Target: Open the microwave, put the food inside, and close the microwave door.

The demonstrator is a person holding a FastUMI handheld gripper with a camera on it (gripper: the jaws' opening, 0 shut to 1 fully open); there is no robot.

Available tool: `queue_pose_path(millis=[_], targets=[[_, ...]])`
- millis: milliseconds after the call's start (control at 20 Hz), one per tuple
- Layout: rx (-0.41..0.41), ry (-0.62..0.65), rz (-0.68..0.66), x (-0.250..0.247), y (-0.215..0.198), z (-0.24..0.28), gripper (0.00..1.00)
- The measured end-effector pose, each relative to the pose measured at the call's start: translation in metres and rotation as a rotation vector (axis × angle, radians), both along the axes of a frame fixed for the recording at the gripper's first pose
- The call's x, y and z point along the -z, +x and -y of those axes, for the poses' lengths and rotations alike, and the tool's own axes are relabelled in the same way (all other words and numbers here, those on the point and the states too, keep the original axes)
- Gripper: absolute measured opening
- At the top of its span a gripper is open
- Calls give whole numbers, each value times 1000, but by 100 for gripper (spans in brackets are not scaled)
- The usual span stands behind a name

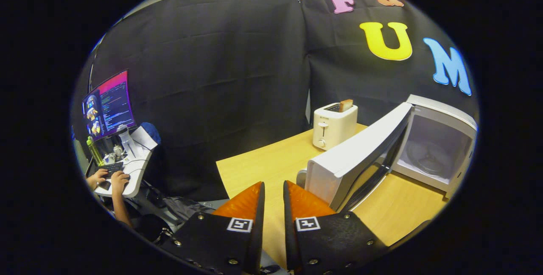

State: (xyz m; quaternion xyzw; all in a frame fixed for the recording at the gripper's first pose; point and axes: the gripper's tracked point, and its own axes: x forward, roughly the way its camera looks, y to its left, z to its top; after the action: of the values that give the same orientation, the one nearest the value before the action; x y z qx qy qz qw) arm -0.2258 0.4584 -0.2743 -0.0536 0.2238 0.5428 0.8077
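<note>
While the microwave stands on the counter with its door swung wide, the tongs, nearly pressed together and empty beside that door, should next carefully fetch the toast in the toaster behind the door.

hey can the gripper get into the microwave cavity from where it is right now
Probably not straight on. The gripper, jaws nearly closed and empty, sits behind the open microwave door, which stands between it and the cavity. It would need to swing around the door's free edge.
</note>
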Motion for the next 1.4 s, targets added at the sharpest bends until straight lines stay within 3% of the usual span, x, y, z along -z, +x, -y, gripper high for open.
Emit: queue_pose_path(millis=[50,100,200,300,400,500,700,950,1200,1400], targets=[[-34,4,-8,-4,-6,0,29],[-82,4,-31,-7,-16,3,43],[-128,18,-35,-23,-24,20,88],[-147,52,-50,-44,-29,40,97],[-134,91,-68,-68,-24,65,97],[-45,110,-81,-87,3,104,97],[242,80,-48,-97,82,201,97],[564,21,-16,-91,136,319,96],[843,-18,-71,-64,157,420,97],[1009,-82,-205,-14,149,481,97]])
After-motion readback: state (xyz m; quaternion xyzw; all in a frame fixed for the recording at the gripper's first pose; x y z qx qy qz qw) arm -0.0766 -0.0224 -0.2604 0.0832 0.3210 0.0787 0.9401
